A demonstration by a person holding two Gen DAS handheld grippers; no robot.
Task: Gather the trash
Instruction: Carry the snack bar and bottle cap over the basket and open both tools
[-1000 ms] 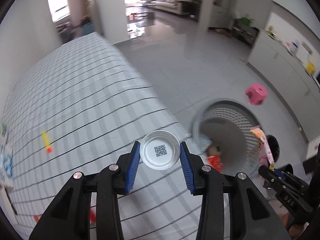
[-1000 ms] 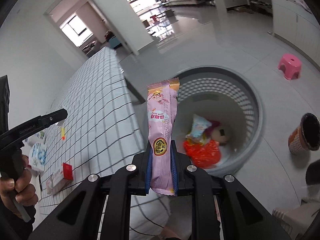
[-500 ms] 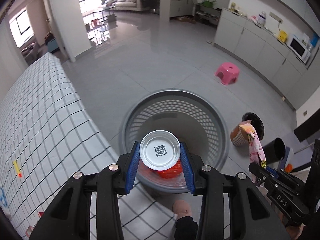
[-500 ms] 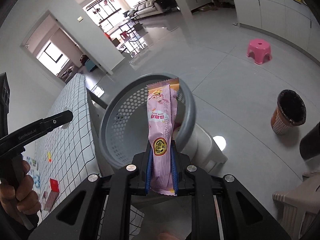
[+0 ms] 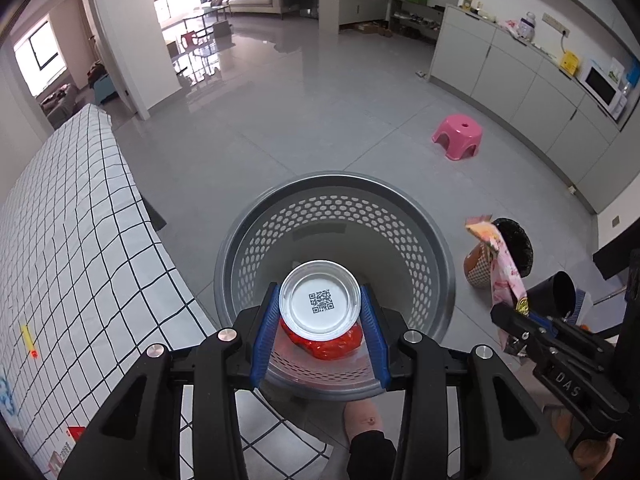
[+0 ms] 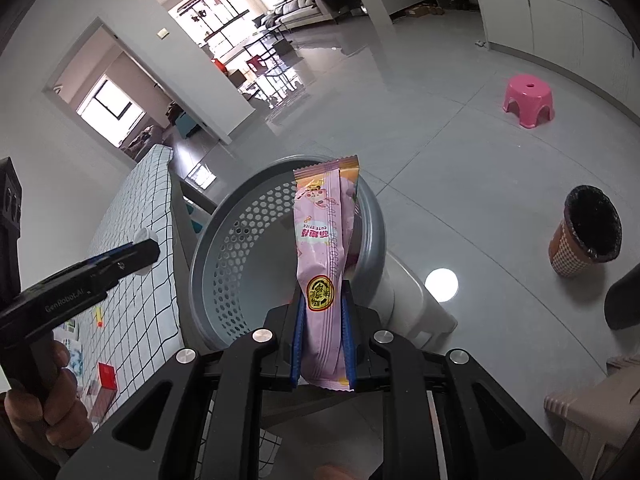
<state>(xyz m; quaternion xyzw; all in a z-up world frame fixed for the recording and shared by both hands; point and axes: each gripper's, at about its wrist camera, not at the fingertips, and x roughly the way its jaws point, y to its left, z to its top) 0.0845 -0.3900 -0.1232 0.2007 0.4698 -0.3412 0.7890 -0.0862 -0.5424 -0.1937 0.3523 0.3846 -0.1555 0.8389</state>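
Fingers (image 5: pixel 271 328) of your left gripper (image 5: pixel 320 330), blue-padded, are closed partway on a small silver cup (image 5: pixel 320 306); its round base, printed with a QR code, faces the camera and fills the gap between the pads. Directly beyond and below the fingertips stands the grey perforated basket (image 5: pixel 336 216), its mouth open toward you; a red wrapper (image 5: pixel 328 346) lies on its floor, seen just under the cup. To the left of the fingers runs the desk (image 5: pixel 80 240) in its black-and-white checked cloth, carrying a small yellow-orange item (image 5: pixel 29 342) and a red packet (image 5: pixel 74 434) near its close edge. To the right of the fingers your right gripper (image 5: pixel 516 322) appears, holding a pink snack packet (image 5: pixel 504 268).

Fingers (image 6: pixel 298 344) of your right gripper (image 6: pixel 323 344) are pressed nearly together on that pink snack packet (image 6: pixel 322 240), gripping its lower part; the packet stands upright beyond the fingertips, its top overlapping the far rim of the basket (image 6: pixel 236 248). Left of the fingers your left gripper (image 6: pixel 132 254) reaches in over the desk (image 6: pixel 132 220) edge. Right of the fingers, well apart on the floor, stand a brown checked bin with black liner (image 6: pixel 586 232) and a pink stool (image 6: pixel 528 98).
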